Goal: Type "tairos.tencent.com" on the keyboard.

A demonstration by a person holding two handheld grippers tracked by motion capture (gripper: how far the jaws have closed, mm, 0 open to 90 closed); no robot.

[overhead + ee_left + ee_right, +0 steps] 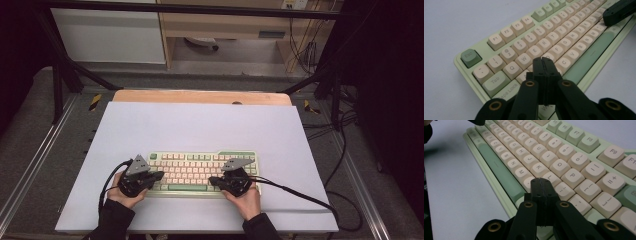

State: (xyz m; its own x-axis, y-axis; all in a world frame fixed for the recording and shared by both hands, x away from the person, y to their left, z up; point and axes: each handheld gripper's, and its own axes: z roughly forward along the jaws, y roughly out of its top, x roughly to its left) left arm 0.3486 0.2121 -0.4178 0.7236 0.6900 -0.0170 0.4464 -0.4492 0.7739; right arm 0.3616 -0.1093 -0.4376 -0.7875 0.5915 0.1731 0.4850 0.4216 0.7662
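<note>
Both my grippers hover over the keyboard [202, 171], which lies near the front edge of the white sheet [200, 127] on the table. Left gripper [545, 60]: jaws pressed together, nothing between them, tips above the left-hand letter keys. Right gripper [541, 180]: jaws likewise closed and empty, tips above the keys by L [551, 178]. Green spacebar [499, 171] sits between them.
</note>
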